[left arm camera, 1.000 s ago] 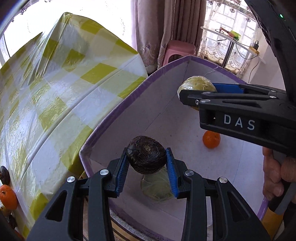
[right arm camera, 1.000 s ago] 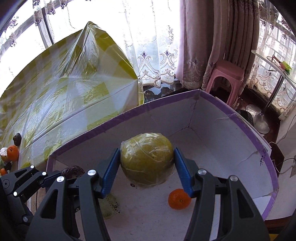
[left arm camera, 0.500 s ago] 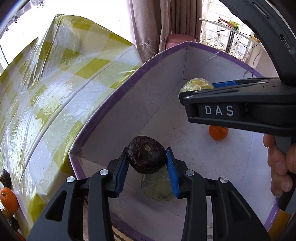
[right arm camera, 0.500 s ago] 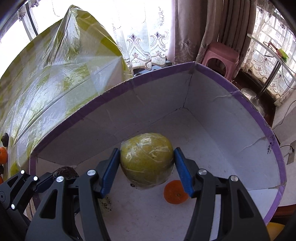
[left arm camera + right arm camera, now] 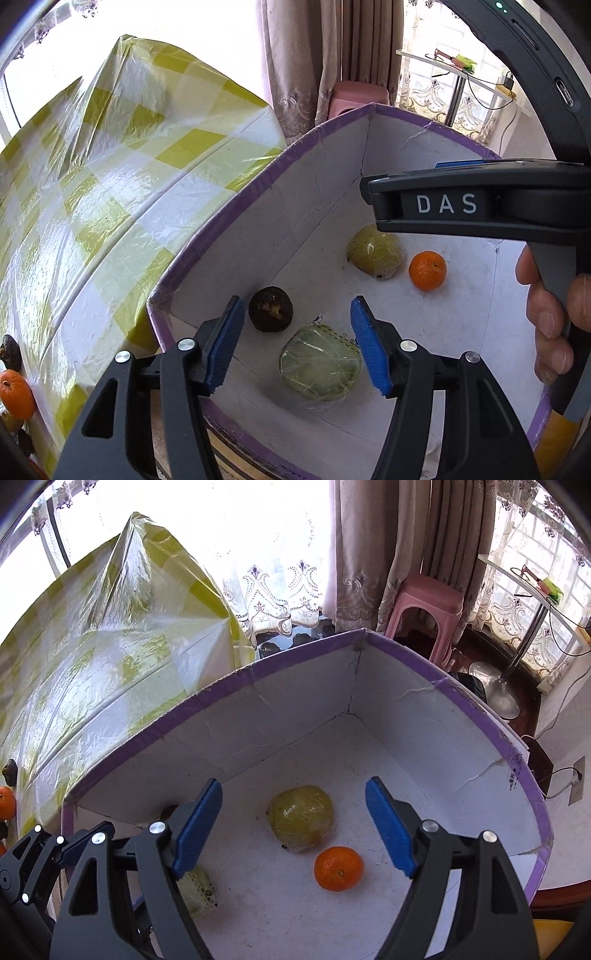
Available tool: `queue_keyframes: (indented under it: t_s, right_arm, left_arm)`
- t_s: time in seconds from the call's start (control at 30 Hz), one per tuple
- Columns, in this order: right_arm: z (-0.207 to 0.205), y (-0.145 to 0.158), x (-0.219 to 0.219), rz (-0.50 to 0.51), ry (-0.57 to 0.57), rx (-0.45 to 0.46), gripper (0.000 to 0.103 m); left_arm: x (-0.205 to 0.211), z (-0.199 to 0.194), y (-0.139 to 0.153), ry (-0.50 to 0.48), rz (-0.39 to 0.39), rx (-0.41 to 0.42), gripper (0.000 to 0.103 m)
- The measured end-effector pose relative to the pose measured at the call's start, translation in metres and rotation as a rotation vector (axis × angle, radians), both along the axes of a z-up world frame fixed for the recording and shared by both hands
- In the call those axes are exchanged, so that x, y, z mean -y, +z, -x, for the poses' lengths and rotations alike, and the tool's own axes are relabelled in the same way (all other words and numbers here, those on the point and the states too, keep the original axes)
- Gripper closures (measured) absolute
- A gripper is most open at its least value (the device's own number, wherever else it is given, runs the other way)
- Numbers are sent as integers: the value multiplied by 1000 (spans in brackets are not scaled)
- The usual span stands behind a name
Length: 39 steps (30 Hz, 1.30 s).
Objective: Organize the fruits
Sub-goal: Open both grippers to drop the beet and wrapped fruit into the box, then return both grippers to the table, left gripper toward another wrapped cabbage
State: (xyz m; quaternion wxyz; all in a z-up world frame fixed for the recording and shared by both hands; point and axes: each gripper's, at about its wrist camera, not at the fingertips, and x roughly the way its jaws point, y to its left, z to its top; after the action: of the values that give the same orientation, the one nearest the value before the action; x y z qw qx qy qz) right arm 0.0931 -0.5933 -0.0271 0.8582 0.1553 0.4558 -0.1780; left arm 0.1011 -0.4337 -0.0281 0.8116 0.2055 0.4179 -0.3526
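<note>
A white box with a purple rim (image 5: 258, 184) (image 5: 280, 664) holds the fruit. On its floor lie a dark brown fruit (image 5: 270, 308), a wrapped green fruit (image 5: 320, 363) (image 5: 199, 890), a wrapped yellow-green fruit (image 5: 375, 254) (image 5: 300, 818) and an orange (image 5: 427, 270) (image 5: 338, 867). My left gripper (image 5: 297, 345) is open and empty above the box, over the dark fruit and the green one. My right gripper (image 5: 293, 830) is open and empty above the yellow-green fruit; its side shows in the left wrist view (image 5: 461, 203).
A table with a yellow-checked plastic cloth (image 5: 110, 177) (image 5: 92, 672) stands left of the box. More fruit lies at its left edge, with an orange (image 5: 14, 393) (image 5: 6, 803) among dark ones. A pink stool (image 5: 424, 602) and curtains stand behind the box.
Both grippers have opened. The dark fruit dropped from my left gripper and the wrapped yellow-green fruit from my right gripper onto the box floor.
</note>
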Motion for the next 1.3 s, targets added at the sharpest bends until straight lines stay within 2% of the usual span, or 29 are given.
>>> queue_keyframes:
  t_s: [0.27,0.53,0.9,1.17,1.3]
  right_arm:
    - [23,35,11,-3,-37,115,17]
    - [29,70,-14,-1,9,222,17]
    - [7,93,-80,18,158,254,17]
    - [-1,99,-122,-14,260,275,17]
    - [-8,97,-146,-2,312,268,17]
  left_arm:
    - [-23,7,32,36,105,66,39]
    - [-67,-1,61,122,178,127,38]
    - [-166,-26,87,351,262,150,31]
    - [-240,-34,94,496,282,179,23]
    - [-275,-36,93,563,289,181,22]
